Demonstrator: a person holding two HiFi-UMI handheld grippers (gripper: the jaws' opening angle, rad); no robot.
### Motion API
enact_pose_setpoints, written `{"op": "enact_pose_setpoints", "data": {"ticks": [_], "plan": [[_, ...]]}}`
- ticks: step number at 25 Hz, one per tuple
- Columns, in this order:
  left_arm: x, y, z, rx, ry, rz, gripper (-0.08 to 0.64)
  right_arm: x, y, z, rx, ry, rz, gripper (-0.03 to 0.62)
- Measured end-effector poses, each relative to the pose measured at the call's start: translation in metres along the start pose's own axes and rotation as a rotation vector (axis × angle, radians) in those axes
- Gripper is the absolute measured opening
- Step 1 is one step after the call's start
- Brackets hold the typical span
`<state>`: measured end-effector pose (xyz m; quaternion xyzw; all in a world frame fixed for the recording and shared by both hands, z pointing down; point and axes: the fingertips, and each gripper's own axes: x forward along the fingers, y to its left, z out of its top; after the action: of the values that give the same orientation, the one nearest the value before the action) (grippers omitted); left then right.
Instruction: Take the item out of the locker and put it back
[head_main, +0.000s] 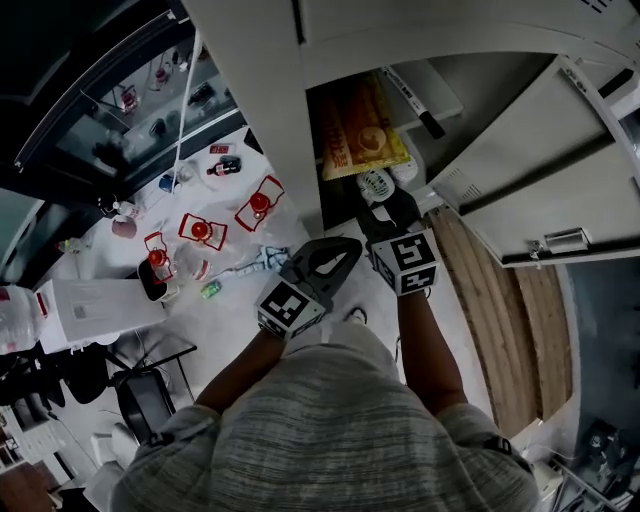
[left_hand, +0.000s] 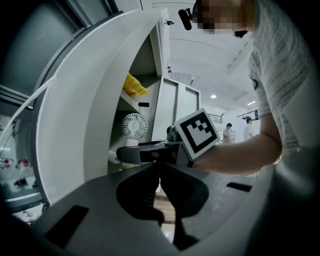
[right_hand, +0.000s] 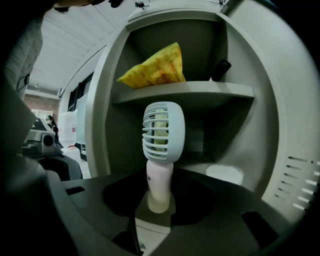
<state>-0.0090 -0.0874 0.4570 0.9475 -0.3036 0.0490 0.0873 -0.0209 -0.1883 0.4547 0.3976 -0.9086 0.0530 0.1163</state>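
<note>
A small white handheld fan (right_hand: 162, 135) stands upright in front of the open locker's lower compartment (right_hand: 235, 145). My right gripper (right_hand: 159, 200) is shut on its handle. From the head view the fan (head_main: 377, 185) sits at the tips of the right gripper (head_main: 385, 208), at the locker's mouth. My left gripper (head_main: 348, 250) hovers just left of it with its jaws together and nothing in them. The left gripper view shows the shut left gripper (left_hand: 160, 167), with the fan (left_hand: 134, 126) and the right gripper (left_hand: 131, 155) beyond it.
A yellow snack bag (right_hand: 155, 67) and a black marker (right_hand: 220, 70) lie on the locker's upper shelf (right_hand: 200, 90). The white locker door (head_main: 540, 170) hangs open at right over a wooden floor (head_main: 500, 320). A table (head_main: 230, 300) at left carries red-capped items (head_main: 200, 230).
</note>
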Motion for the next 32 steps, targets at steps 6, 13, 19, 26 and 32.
{"op": "enact_pose_setpoints", "data": {"ticks": [6,13,19,26,32], "plan": [[-0.005,0.01,-0.001,-0.002,-0.007,0.022,0.009,0.02,0.006,-0.016,-0.021,0.045,0.009,0.153],[-0.008,0.016,-0.002,-0.001,-0.003,0.027,0.009,0.026,0.008,-0.022,-0.038,0.026,-0.02,0.153],[-0.009,0.016,-0.002,-0.005,0.0,0.019,0.009,0.027,0.009,-0.021,-0.03,0.026,-0.013,0.154],[-0.006,0.012,-0.004,0.002,0.018,-0.004,0.009,0.016,0.013,-0.016,-0.033,0.021,0.01,0.24],[0.007,-0.009,0.008,0.031,-0.025,-0.081,0.009,-0.011,0.001,-0.016,0.007,0.024,-0.016,0.253]]}}
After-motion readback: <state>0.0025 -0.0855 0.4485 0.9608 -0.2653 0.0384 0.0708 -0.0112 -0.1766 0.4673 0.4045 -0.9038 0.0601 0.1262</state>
